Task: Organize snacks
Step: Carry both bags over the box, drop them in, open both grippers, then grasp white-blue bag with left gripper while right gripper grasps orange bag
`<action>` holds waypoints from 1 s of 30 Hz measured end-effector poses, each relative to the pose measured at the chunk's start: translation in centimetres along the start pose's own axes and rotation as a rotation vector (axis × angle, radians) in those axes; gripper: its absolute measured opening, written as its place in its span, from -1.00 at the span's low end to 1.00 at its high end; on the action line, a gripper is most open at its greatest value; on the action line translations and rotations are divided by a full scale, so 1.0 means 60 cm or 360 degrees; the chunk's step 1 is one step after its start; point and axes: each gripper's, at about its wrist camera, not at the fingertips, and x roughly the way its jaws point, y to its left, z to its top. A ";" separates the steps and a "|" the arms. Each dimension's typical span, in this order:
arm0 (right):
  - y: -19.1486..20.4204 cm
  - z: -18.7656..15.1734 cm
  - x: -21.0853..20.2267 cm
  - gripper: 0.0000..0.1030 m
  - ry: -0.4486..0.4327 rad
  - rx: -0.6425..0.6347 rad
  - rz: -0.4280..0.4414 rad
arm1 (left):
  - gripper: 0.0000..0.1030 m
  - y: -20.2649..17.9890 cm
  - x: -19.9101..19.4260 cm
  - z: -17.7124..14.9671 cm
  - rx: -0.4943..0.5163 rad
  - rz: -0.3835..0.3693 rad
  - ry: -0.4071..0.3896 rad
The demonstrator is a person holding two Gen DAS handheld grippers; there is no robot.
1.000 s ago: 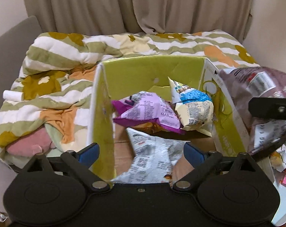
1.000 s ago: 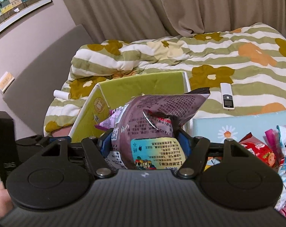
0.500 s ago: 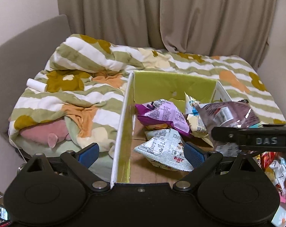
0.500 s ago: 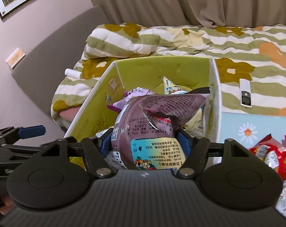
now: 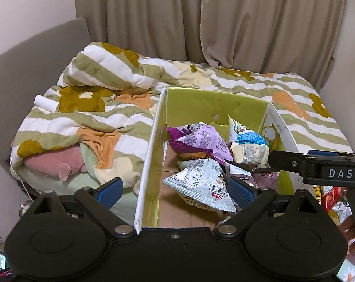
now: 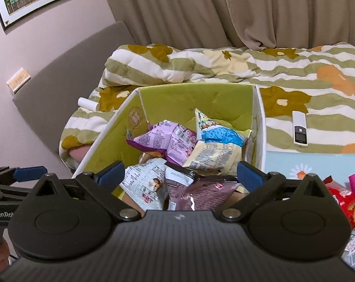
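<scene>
Four crinkly snack bags lie in the green-lined cardboard box (image 6: 196, 96), the dark purple bag (image 6: 205, 192) just freed as the right gripper (image 6: 181, 176) fingers spread; left gripper (image 5: 175, 190) fingers apart, empty; more red packets (image 6: 344, 202) remain outside.

Left wrist view: looks steeply down and forward over the box (image 5: 151, 155) from its left wall, close.
Right wrist view: looks down into the box (image 6: 257, 122) from its near right, close.
Shared: box interior, bed quilt (image 5: 102, 117) (image 6: 247, 65), curtain (image 5: 224, 23) (image 6: 247, 7).
</scene>
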 end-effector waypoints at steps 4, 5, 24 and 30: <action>0.001 0.002 -0.016 1.00 -0.0034 -0.0024 -0.0034 | 0.90 -0.002 -0.008 0.006 0.0024 -0.0008 -0.0026; 0.002 0.002 -0.020 1.00 -0.0041 -0.0025 -0.0042 | 0.90 -0.003 -0.011 0.008 0.0033 -0.0012 -0.0032; 0.009 -0.011 -0.150 1.00 -0.0254 0.0175 -0.0196 | 0.90 -0.022 -0.068 0.028 0.0157 -0.0160 -0.0210; -0.034 -0.024 -0.207 1.00 -0.0343 0.0266 -0.0302 | 0.90 -0.071 -0.082 0.032 0.0213 -0.0256 -0.0239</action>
